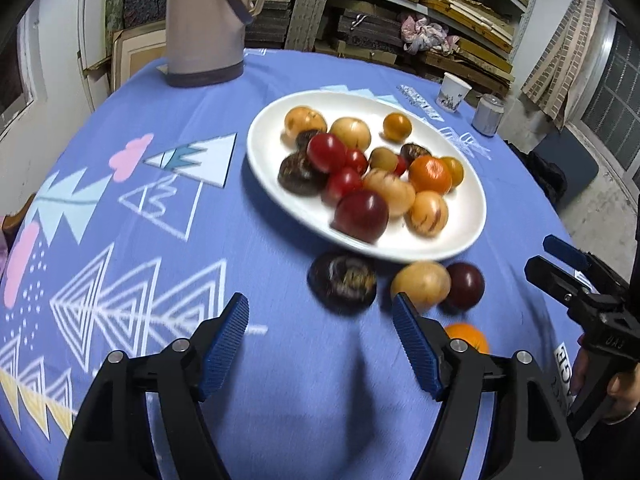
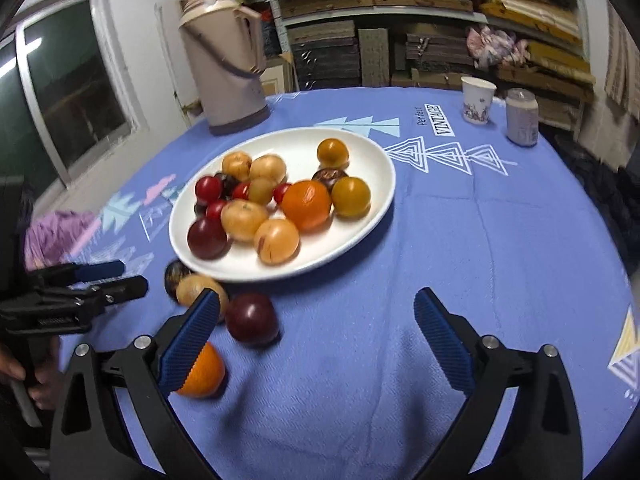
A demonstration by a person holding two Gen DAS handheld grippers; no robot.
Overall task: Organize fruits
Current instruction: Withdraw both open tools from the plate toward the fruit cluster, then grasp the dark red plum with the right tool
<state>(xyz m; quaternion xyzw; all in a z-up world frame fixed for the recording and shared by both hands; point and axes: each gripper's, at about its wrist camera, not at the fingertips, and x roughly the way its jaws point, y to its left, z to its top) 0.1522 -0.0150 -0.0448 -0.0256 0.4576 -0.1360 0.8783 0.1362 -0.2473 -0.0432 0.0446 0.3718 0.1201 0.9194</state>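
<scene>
Both tools wide open, nothing held. Left tool [image 1: 320, 344] hovers nr four loose fruits on the surface, just beside the plate [image 1: 272, 168]. Right tool [image 2: 316, 332] empty too. Tip: take the plum [image 2: 252, 318] first, centre it btwn pads, squeeze gently.

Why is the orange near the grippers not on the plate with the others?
It is off the plate: the orange lies on the blue tablecloth, in front of the white plate. Why, the pictures don't show.

Blue cloth-covered table [image 2: 440, 240] — carrying white plate [image 2: 384, 184], flask [image 2: 228, 60], cup [image 2: 477, 100], can [image 2: 521, 118], four loose fruits [image 2: 252, 318].
</scene>
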